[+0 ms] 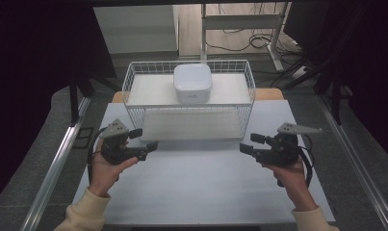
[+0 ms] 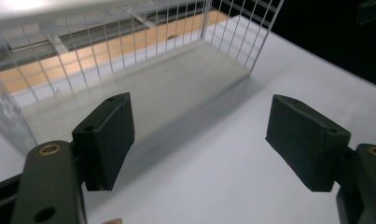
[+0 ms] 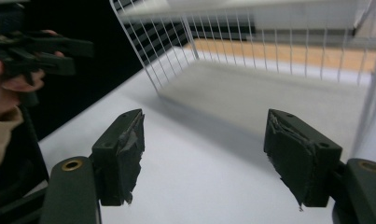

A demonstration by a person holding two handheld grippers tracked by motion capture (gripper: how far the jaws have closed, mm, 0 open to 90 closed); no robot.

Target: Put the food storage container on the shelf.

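A white wire basket (image 1: 134, 91) stands at the back of the white table (image 1: 201, 187). A white square lidded box (image 1: 192, 82) rests on the basket's upper level. My left gripper (image 1: 144, 138) hovers open just in front of the basket's left front corner, with nothing between its jaws. My right gripper (image 1: 249, 143) is held open near the basket's right front corner, also holding nothing. The left gripper view looks past its open gripper (image 2: 199, 126) at the basket's wire wall (image 2: 129, 37). In the right gripper view the open gripper (image 3: 204, 140) faces the basket (image 3: 269, 42).
Metal rails (image 1: 57, 163) run along both sides of the table. Behind the basket shows a wooden tabletop edge (image 1: 268, 94), then desk legs and cables (image 1: 259, 41) on the floor. Dark curtains hang left and right. The other hand holding its gripper (image 3: 36, 51) appears in the right gripper view.
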